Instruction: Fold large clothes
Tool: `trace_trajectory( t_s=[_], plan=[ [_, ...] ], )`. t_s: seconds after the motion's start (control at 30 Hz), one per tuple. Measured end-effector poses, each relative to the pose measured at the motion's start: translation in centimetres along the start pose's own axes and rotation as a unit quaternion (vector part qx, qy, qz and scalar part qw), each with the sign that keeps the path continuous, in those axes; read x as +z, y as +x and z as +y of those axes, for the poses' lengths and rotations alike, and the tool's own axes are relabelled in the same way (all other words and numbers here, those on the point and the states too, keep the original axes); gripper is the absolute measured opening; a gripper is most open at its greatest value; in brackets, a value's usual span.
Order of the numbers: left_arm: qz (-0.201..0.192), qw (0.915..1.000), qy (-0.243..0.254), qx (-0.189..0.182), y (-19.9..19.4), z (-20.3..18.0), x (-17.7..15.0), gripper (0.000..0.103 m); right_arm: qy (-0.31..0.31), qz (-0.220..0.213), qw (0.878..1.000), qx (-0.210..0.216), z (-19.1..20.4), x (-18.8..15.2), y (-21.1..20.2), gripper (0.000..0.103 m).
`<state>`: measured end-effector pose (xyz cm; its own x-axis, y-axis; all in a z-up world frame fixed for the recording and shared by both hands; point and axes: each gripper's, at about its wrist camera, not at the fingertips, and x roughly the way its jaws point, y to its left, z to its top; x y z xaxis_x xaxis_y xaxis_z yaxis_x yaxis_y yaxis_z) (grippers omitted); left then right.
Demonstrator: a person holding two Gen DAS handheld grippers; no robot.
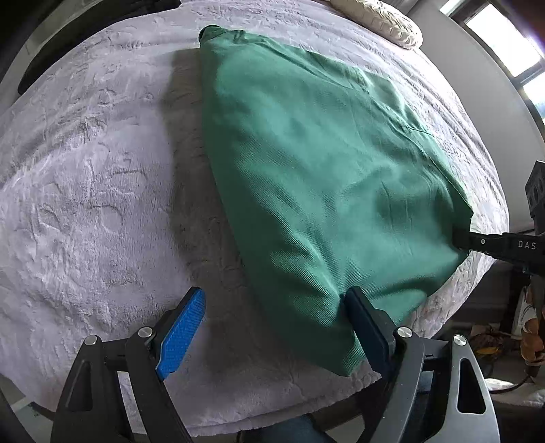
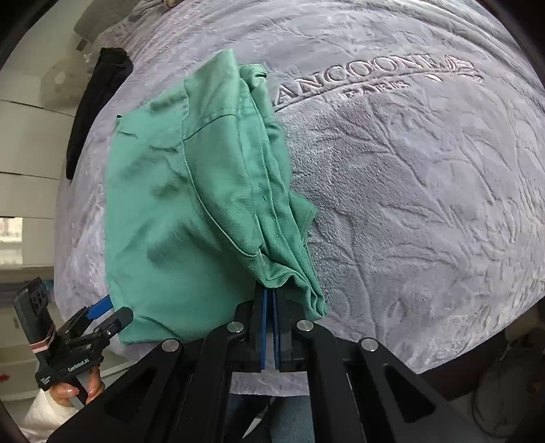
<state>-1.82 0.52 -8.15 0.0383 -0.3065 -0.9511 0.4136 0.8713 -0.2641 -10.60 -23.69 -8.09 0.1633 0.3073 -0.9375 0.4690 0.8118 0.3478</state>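
In the left wrist view, the green twill cotton garment (image 1: 316, 177) is lying across the pale grey embossed plush blanket (image 1: 85, 191) that is covering the bed, with its far end reaching toward the cream quilted pillow (image 1: 381, 20). The left tongs (image 1: 272, 327) are standing wide, with the blue ribbed pad (image 1: 182, 335) over bare blanket and the dark pad (image 1: 368, 327) meeting the garment's near edge; nothing is being pressed between them, so this tool is judged to be lining up on the near corner before closing. At the right edge of this view, the right tongs (image 1: 460, 240) are biting the garment's side edge, which is keeping that side lifted. In the right wrist view, the right tongs (image 2: 271, 296) are clamped narrow on a bunched seam of the garment (image 2: 190, 191), and the cloth is hanging in loose pleats from the pinch. This hold is judged to be gathering several layers so they travel together during a fold. At lower left, the person's hand (image 2: 73, 388) is gripping the left tool's handle, with the left tongs (image 2: 109, 311) at the garment's near corner. A black cloth item (image 2: 98, 102) is lying at the far bed edge, clear of the work.
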Motion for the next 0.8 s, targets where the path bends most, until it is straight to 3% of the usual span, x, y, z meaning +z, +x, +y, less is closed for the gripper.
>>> trace_trajectory(
  t_s=[0.2, 0.27, 0.6, 0.7, 0.8],
  plan=[
    [0.010, 0.9998, -0.013, 0.006, 0.5, -0.3, 0.4, 0.085, -0.023, 0.029, 0.999, -0.013, 0.5, 0.7, 2.5, 0.003],
    [0.010, 0.9994, -0.018, 0.029, 0.6, -0.6, 0.4, 0.096, -0.028, 0.039, 0.999, -0.013, 0.6, 1.0, 2.9, 0.003],
    [0.008, 0.9959, -0.067, 0.060, 1.1, -1.3, -0.5, 0.099, -0.048, 0.097, 0.993, 0.042, -0.7, 2.4, 3.6, 0.001],
    [0.018, 0.9931, -0.100, 0.058, 1.0, -1.0, -0.9, 0.099, -0.056, 0.107, 0.992, 0.040, -1.2, 2.5, 2.9, 0.000],
    [0.025, 0.9924, -0.099, 0.069, 0.7, -1.5, -0.9, 0.099, -0.054, 0.110, 0.992, 0.041, -2.0, 2.6, 2.0, 0.001]
  ],
)
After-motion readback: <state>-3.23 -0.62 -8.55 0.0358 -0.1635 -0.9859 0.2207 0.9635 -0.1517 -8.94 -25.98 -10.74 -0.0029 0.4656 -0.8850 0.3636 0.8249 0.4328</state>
